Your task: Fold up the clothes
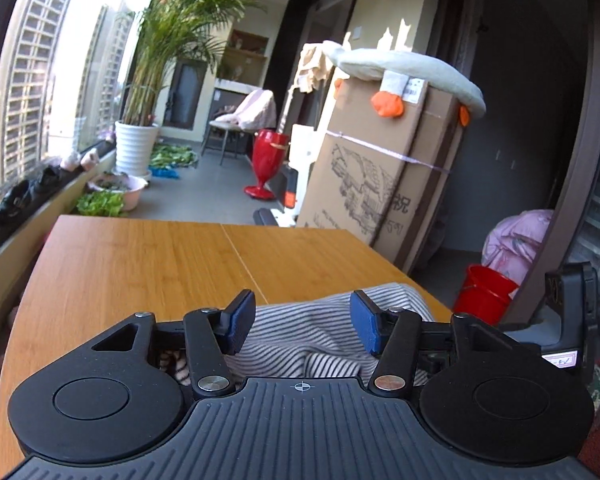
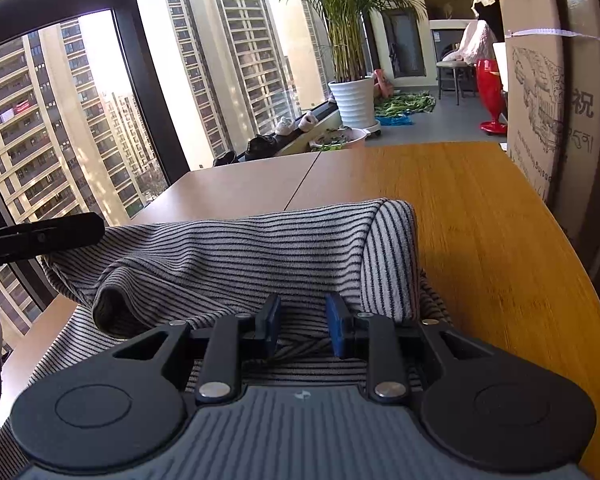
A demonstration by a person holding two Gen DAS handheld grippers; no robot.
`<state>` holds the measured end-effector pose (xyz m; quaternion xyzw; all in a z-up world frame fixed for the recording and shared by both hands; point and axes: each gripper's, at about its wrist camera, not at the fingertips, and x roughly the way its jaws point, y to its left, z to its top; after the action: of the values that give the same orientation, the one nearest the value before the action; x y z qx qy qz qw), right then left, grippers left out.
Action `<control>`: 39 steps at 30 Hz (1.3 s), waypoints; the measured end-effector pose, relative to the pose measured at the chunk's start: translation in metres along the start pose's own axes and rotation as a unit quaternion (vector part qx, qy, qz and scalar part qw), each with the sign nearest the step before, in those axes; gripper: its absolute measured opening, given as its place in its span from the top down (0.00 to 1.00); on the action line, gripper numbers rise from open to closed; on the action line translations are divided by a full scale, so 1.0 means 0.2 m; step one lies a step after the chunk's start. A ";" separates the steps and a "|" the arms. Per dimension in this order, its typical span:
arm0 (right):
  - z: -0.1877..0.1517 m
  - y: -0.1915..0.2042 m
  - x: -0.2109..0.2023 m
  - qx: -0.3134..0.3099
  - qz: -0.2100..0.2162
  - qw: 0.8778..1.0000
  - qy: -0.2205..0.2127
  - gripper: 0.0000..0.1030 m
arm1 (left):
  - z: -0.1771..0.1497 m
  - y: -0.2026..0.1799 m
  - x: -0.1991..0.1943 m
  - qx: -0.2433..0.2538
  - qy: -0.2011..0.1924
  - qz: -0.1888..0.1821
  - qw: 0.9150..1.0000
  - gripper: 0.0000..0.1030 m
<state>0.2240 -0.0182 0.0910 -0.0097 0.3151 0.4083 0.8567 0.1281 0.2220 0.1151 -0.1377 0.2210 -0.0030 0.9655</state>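
So the striped garment is lying bunched on the wooden table, right in front of both claws, probably halfway through a fold. The left gripper is sitting spread with cloth showing between its pads but not pinched, looks like it's lining up a grab. The right gripper is narrowly parted just over the fabric, gripping nothing I can see.
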 end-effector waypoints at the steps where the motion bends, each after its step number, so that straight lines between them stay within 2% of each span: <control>1: -0.01 -0.01 -0.01 0.003 0.001 1.000 0.001 0.76 | -0.05 0.03 0.03 -0.013 0.015 0.009 1.000 0.50; 3: -0.02 -0.03 -0.04 0.013 0.006 1.000 0.005 0.76 | -0.11 0.10 0.02 -0.036 0.027 0.001 0.999 0.63; 8: 0.01 -0.06 -0.12 0.029 0.019 0.999 0.008 0.67 | -0.16 0.14 -0.02 -0.049 0.034 -0.009 0.998 0.65; 12: 0.14 0.03 -0.22 -0.036 0.027 0.998 -0.052 0.66 | -0.16 0.12 -0.01 -0.037 0.038 -0.004 0.999 0.61; 14: 0.20 0.05 -0.22 -0.052 0.021 0.996 -0.070 0.59 | -0.17 0.11 -0.01 -0.029 0.037 -0.002 0.999 0.59; 17: 0.21 -0.01 -0.11 -0.014 0.008 0.999 -0.047 0.58 | -0.17 0.10 0.00 -0.026 0.036 0.001 0.999 0.59; 21: 0.10 -0.10 -0.01 0.030 0.032 0.999 -0.019 0.58 | -0.17 0.09 0.01 -0.015 0.037 0.007 0.999 0.58; 24: 0.02 -0.09 0.00 0.025 0.026 0.999 -0.018 0.58 | -0.15 0.07 0.04 0.005 0.039 0.013 0.999 0.54; 28: 0.03 -0.10 0.01 0.034 0.017 0.999 -0.024 0.58 | -0.13 0.05 0.08 0.027 0.042 0.015 0.999 0.51; 33: 0.03 -0.12 0.02 0.038 0.017 0.999 -0.027 0.56 | -0.13 0.06 0.09 0.021 0.042 0.005 0.999 0.49; 39: 0.02 -0.12 0.01 0.038 0.020 0.999 -0.028 0.54 | -0.13 0.04 0.09 0.034 0.044 -0.001 0.998 0.38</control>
<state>0.2441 -0.0309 0.0876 0.0408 0.3064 0.4127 0.8568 0.1332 0.2212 0.0827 -0.1048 0.2627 -0.0179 0.9590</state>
